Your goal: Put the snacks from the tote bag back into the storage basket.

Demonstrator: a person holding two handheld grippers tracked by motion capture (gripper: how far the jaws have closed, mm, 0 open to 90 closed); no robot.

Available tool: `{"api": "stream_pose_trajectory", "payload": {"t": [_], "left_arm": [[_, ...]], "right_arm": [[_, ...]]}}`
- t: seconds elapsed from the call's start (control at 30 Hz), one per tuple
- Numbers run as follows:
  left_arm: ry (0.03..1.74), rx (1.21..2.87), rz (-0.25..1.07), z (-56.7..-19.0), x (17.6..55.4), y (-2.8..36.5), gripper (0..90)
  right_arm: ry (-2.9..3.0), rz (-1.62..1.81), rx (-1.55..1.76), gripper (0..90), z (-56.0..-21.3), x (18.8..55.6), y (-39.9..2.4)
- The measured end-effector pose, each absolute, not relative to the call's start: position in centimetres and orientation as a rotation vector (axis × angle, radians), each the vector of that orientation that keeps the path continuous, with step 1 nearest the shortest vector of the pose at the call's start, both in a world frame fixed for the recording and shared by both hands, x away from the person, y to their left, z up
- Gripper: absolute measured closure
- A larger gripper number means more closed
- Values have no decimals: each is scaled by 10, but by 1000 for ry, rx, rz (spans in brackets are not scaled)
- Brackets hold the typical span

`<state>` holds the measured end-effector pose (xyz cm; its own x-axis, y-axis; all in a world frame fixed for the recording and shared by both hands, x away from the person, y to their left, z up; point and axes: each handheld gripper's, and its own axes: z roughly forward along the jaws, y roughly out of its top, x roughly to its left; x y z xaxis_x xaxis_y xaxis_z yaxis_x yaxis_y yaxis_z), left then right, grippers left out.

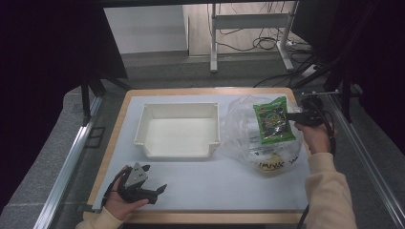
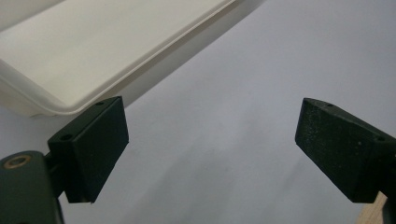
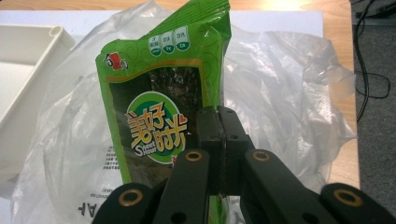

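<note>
The right gripper (image 3: 219, 140) is clamped on the green packet's (image 3: 161, 93) edge, held clear above the plastic bag (image 1: 248, 143), probably for transfer to the tray (image 1: 177, 131); the left gripper (image 2: 210, 149) rests open nearby.

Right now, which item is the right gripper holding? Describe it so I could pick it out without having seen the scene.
Start at the white bin in the middle of the table, then look right to the crumpled clear plastic bag. Above that bag, the right gripper is shut on the edge of a green snack packet. It is the one bright green thing, with a round logo and yellow lettering.
</note>
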<state>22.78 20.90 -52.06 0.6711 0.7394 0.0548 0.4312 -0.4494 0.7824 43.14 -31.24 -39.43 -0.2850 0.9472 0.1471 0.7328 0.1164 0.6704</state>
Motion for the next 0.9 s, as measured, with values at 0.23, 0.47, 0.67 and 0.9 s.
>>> {"api": "stream_pose_trajectory", "payload": {"t": [0.23,0.47,0.67,0.9], "left_arm": [[901,2108,506,-521,228,208,95],[900,2110,505,-521,228,208,95],[901,2112,504,-521,228,208,95],[902,2113,506,-522,228,208,95]], "right_arm": [[2064,996,1630,900,-385,427,-315],[2062,1053,1625,900,-380,424,-317],[2064,1088,1607,900,-377,423,-315],[2082,1113,1585,900,-374,422,-309]]}}
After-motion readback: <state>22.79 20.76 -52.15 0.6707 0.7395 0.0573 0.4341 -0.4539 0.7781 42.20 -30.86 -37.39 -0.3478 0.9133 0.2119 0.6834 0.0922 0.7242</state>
